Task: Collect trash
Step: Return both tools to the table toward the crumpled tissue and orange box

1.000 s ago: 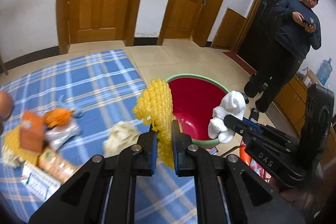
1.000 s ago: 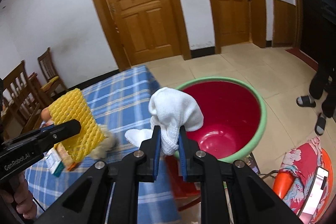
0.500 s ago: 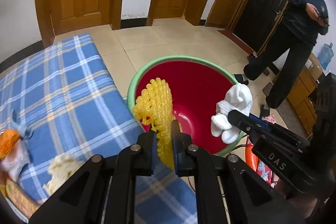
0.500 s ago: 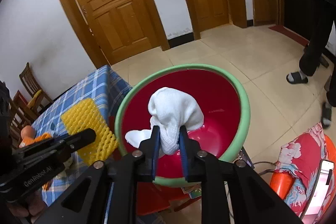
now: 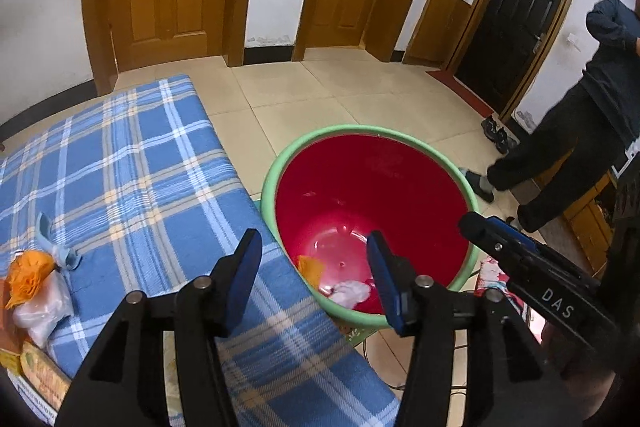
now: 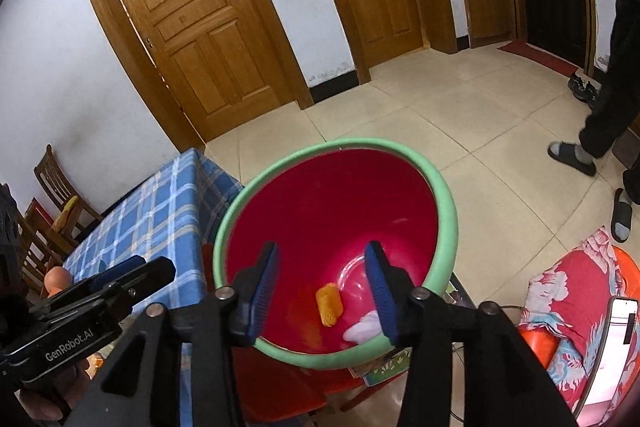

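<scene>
The left gripper (image 5: 314,261) hangs over the near edge of the red basin (image 5: 376,183), its jaws spread wide apart with nothing between them. The right gripper (image 6: 322,273) hovers directly above the same basin, and its jaws are likewise apart and hold nothing.

The basin has a green rim and sits just beside the bench (image 5: 132,163), which is covered in a blue checked cloth. At the bottom of the basin lie 2 pieces of trash: a yellow foam net (image 6: 329,304) and, just beside it, a white sock (image 6: 362,327). From the left wrist view the net shows only as an orange-yellow corner (image 5: 311,267) beside the white sock (image 5: 350,291), near the basin's closest wall.

More trash lies on the bench at its left end: an orange peel (image 5: 28,275) resting on a crumpled clear bag (image 5: 42,311), with a printed packet (image 5: 40,375) at the bench's near corner.

A bystander (image 5: 580,131) in dark clothes stands on the tiled floor well apart from the basin, on the right. A red flowered cushion (image 6: 576,311) sits to the right of the basin.
</scene>
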{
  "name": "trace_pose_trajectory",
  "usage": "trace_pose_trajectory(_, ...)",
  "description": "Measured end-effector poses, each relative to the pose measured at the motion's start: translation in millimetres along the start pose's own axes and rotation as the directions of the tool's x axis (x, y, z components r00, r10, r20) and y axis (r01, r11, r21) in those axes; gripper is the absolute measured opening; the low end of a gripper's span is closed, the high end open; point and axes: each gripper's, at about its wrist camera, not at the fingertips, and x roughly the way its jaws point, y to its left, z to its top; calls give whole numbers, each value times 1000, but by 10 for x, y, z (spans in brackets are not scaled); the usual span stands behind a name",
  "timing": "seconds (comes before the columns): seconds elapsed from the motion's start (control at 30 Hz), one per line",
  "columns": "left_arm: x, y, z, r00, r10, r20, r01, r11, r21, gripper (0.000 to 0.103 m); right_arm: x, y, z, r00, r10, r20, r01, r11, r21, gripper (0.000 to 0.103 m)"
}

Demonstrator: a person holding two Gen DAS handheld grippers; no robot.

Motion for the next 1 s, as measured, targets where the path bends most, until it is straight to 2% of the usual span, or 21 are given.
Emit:
trace_pose_trajectory(0.17, -168, 45, -8, 1000, 3, 15, -3, 1000, -17, 55, -151, 70, 10, 1000, 9, 28, -8, 1000, -13, 62)
trace_pose_trajectory(0.33, -404, 83, -79, 999, 11, 38, -10, 1000, -23, 55, -314, 159, -22, 999, 26, 40, -26, 1000, -17, 68)
trace_pose_trajectory(1.0, -1193, 686, -531, 989, 127, 81, -116, 986, -122, 63, -663, 773, -401, 990, 139, 5, -138, 987, -87, 75)
